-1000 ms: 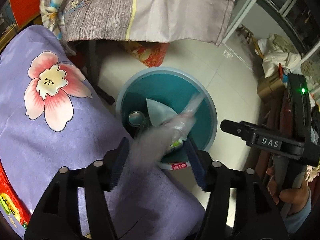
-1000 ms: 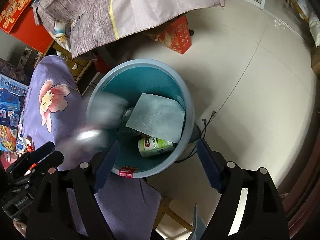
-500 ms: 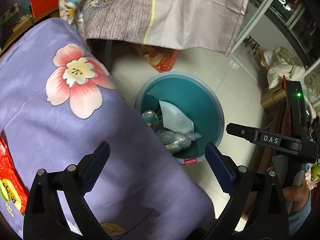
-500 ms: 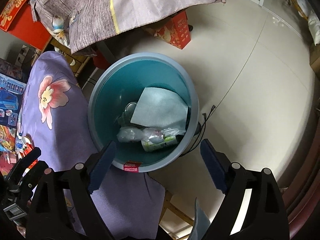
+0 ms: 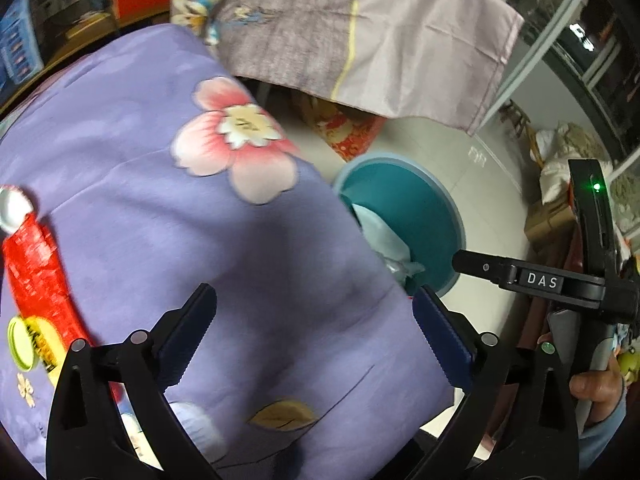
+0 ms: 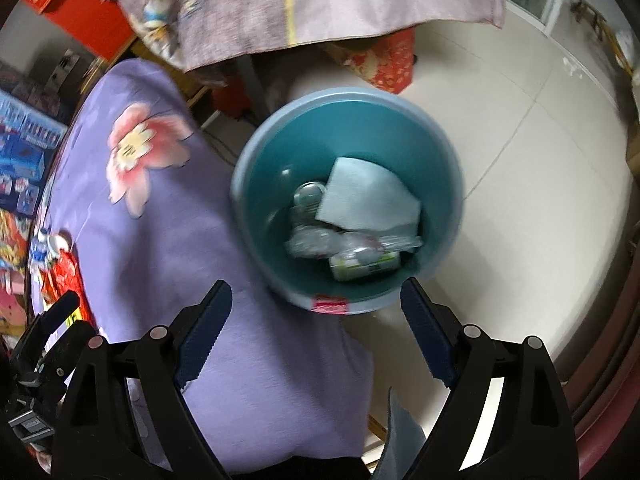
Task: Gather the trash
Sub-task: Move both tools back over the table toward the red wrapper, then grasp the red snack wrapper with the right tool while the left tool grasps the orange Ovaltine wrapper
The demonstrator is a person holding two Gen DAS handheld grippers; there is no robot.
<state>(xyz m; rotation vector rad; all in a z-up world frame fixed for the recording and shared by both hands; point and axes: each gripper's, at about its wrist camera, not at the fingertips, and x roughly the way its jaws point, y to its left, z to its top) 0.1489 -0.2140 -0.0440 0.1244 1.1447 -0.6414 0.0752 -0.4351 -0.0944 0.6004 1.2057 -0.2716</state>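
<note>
A blue-green bin stands on the floor by the table's edge. It holds a pale paper sheet, a crumpled clear plastic bottle, a white and green bottle and a can. My right gripper is open and empty above the bin's near rim. My left gripper hangs over the purple flowered tablecloth, its jaws still opening with nothing between them. In the left wrist view the bin is half hidden behind the cloth's edge.
A red and yellow packet and a silver-topped item lie at the table's left. A grey cloth hangs behind, with a red box under it. Pale tiled floor spreads to the right.
My left gripper opened wide and the clear plastic bottle dropped into the bin. The left gripper then drew back over the tablecloth. The right gripper shifted so the bin sits more to the centre.
</note>
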